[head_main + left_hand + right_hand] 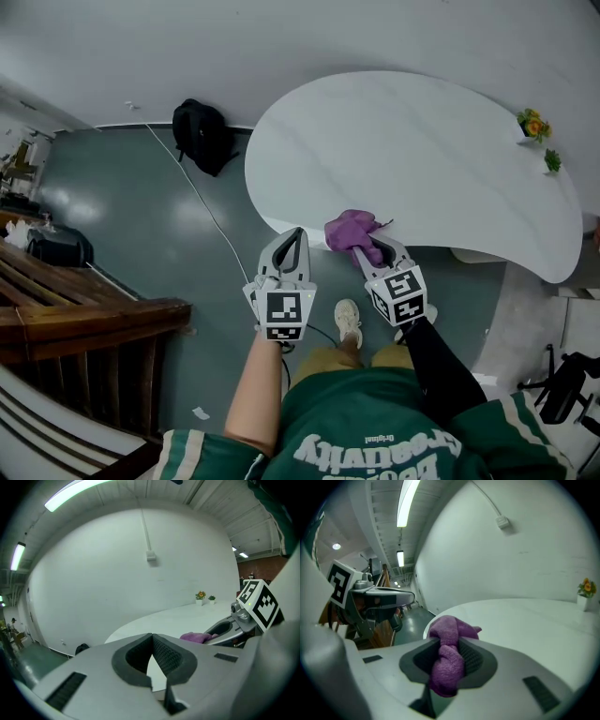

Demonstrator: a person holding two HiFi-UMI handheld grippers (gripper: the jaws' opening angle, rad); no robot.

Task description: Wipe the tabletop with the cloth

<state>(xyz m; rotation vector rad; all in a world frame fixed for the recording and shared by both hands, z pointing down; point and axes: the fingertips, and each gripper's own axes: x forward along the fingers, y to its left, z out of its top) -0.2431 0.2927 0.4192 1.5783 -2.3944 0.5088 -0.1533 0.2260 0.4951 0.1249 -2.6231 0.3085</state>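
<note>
Your right gripper (pixel 367 246) is clamped on the cloth (pixel 351 228); the right gripper view shows a purple fold pinched between the two jaws, with the rest bunched beyond the tips. The cloth sits at the near edge of the white tabletop (pixel 422 150), toward its left end; whether the bunch presses on the surface cannot be told.

Your left gripper (pixel 294 239) has its jaws together at the tips, with nothing held; in the left gripper view only a sliver of white shows through the gap behind the tips. It lies just beside the right gripper; its tips reach the near left edge of the tabletop, its body is over the grey floor (pixel 141 216); contact with the edge cannot be told.

Two small pots stand at the far right edge of the tabletop, well apart from the cloth; one holds orange flowers (pixel 532 123), the other a green plant (pixel 553 161).

A black backpack (pixel 202 134) lies on the floor off the left end of the tabletop; a thin cable (pixel 202 202) runs across the floor beside it.
</note>
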